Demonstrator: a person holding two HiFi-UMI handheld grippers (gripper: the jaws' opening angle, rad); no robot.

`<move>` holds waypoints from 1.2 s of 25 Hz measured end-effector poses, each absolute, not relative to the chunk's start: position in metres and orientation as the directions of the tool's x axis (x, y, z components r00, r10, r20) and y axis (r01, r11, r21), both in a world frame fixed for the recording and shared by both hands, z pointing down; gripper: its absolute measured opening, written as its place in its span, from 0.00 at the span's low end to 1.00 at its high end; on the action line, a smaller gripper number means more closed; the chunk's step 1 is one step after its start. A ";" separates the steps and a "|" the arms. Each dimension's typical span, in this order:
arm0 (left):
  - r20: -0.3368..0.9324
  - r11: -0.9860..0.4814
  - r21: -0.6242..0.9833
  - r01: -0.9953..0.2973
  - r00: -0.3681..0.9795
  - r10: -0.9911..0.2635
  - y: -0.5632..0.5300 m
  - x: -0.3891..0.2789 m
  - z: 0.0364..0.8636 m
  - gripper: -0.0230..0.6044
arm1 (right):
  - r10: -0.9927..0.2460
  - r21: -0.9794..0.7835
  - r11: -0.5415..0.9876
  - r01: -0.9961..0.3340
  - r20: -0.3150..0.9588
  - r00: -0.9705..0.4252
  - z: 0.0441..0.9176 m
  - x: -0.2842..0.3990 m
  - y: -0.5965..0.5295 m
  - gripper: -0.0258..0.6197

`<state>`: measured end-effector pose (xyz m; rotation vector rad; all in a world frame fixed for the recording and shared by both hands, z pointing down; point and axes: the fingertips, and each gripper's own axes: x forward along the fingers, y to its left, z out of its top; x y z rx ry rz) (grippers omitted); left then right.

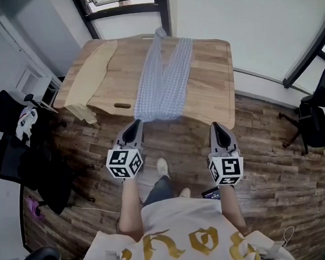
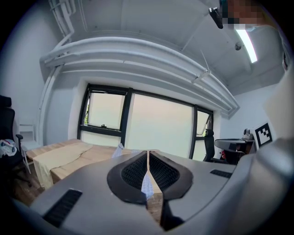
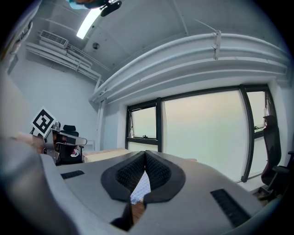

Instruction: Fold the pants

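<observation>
The pants (image 1: pixel 164 81), in a pale check, lie flat down the middle of the bench (image 1: pixel 218 88), with the 2 legs running to the far edge and the waist end draped just over the near edge. A beige cloth (image 1: pixel 90 76) lies apart from them along the left edge. No fold shows yet, so the task looks to be at its very start: the approach to the first grasp. The left gripper (image 1: pixel 134 125) sits at the near edge, its tip right by the left corner of the waist. Its own view shows the jaws closed together, and the check cloth shows only through the gap under the pads, so I judge that nothing is held. The right gripper (image 1: pixel 217 127) is at the near edge close to the right corner of the bench, well apart from the pants. Its jaws are also closed and empty. The next move calls for both jaws to open, and the right gripper must come in along the near edge to the other waist corner. Each should then close on cloth alone, so the waist can be lifted evenly and carried toward the legs.
</observation>
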<state>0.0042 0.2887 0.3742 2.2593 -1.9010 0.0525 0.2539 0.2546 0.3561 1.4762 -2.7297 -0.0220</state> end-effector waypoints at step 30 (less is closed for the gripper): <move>0.301 -0.183 0.143 -0.973 0.219 -0.928 -0.080 -0.165 0.460 0.11 | -0.802 0.143 0.597 -0.790 0.150 -0.579 0.386 0.054 -0.165 0.07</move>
